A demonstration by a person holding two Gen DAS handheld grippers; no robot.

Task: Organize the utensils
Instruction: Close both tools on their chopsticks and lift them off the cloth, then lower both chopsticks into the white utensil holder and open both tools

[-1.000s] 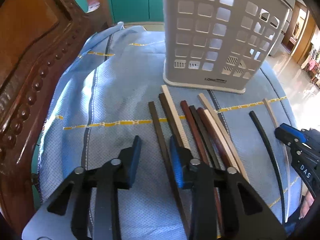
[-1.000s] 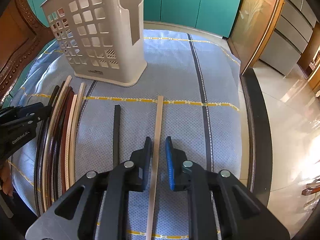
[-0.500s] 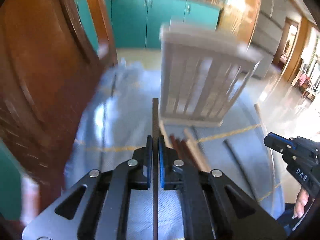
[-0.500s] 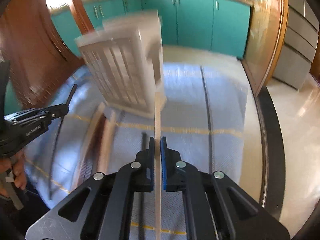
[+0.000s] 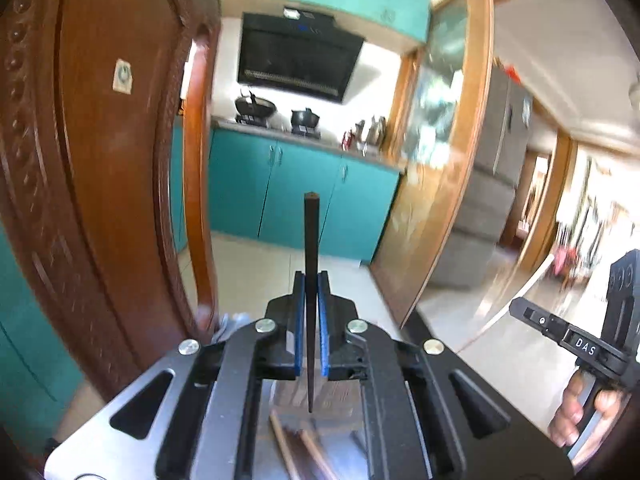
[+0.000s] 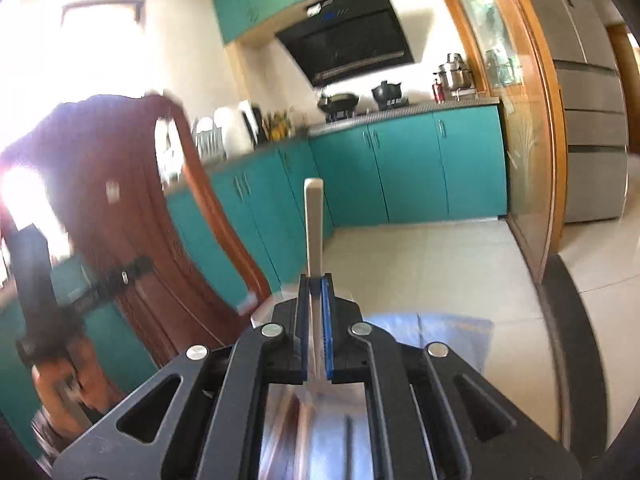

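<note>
Across the middle of both wrist views I saw the run of teal kitchen cabinets (image 5: 304, 196), with a black range hood (image 5: 298, 62) above them in the upper centre of the left view. A carved wooden chair back (image 5: 80, 168) filled the left side of the left view, and a grey refrigerator (image 6: 588, 92) stood at the right edge of the right view. On the counter sat a black wok (image 5: 255, 105) and a dark pot (image 5: 306, 117).

My left gripper (image 5: 311, 280) sat at the lower centre of its frame, its blue-lined jaws clamped on a dark chopstick (image 5: 311, 240). The stick stood nearly upright there, its blunt end high against the cabinets and its tapered tip hanging below the jaws. At the bottom edge, more chopsticks (image 5: 300, 452) lay blurred beneath the gripper.

My right gripper (image 6: 315, 284) was likewise closed, pinching a pale chopstick (image 6: 314, 224) that rose straight up through the centre of its frame. At the right edge of the left view the same pale stick slanted upward from that gripper, with my right hand (image 5: 580, 412) wrapped on the handle in the lower right corner.
</note>
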